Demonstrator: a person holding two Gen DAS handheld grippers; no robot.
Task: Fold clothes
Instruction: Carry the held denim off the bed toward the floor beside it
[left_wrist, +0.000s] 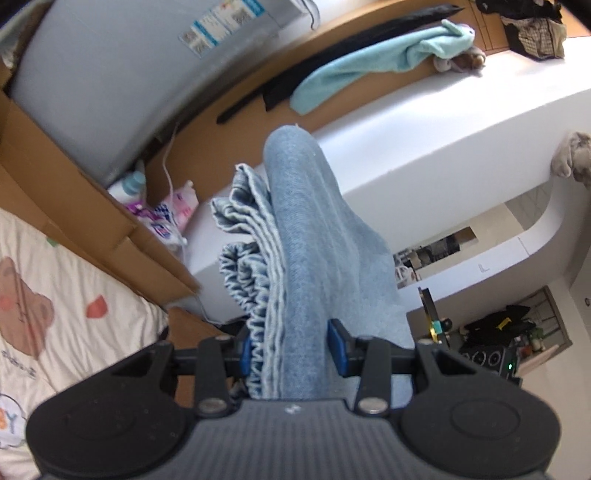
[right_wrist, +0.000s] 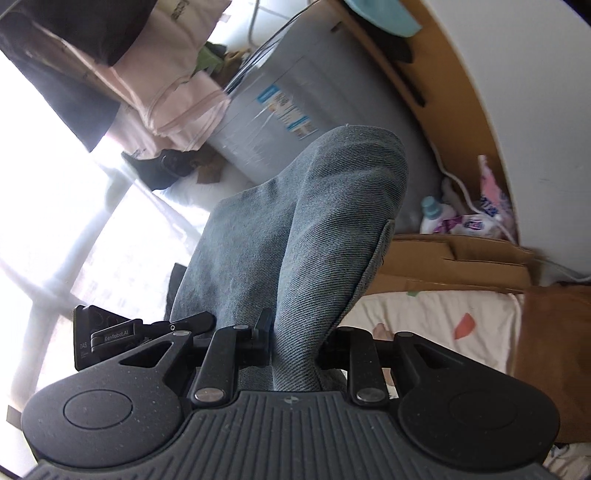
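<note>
A light blue denim garment (left_wrist: 306, 236) with an elastic gathered waistband fills the middle of the left wrist view. My left gripper (left_wrist: 293, 349) is shut on it, with the bunched cloth between the blue pads (left_wrist: 338, 349), lifted in the air. In the right wrist view the same denim garment (right_wrist: 295, 236) rises in front of the camera. My right gripper (right_wrist: 295, 343) is shut on a fold of it. The fingertips of both grippers are mostly hidden by cloth.
A bed sheet with a bear print (left_wrist: 55, 295) lies lower left, also in the right wrist view (right_wrist: 443, 317). Cardboard boxes (left_wrist: 74, 192), a grey appliance (left_wrist: 110, 81), a teal towel (left_wrist: 369, 62), detergent bottles (right_wrist: 436, 218) and pink folded clothes (right_wrist: 177, 96) surround. A bright window (right_wrist: 55, 221) is at left.
</note>
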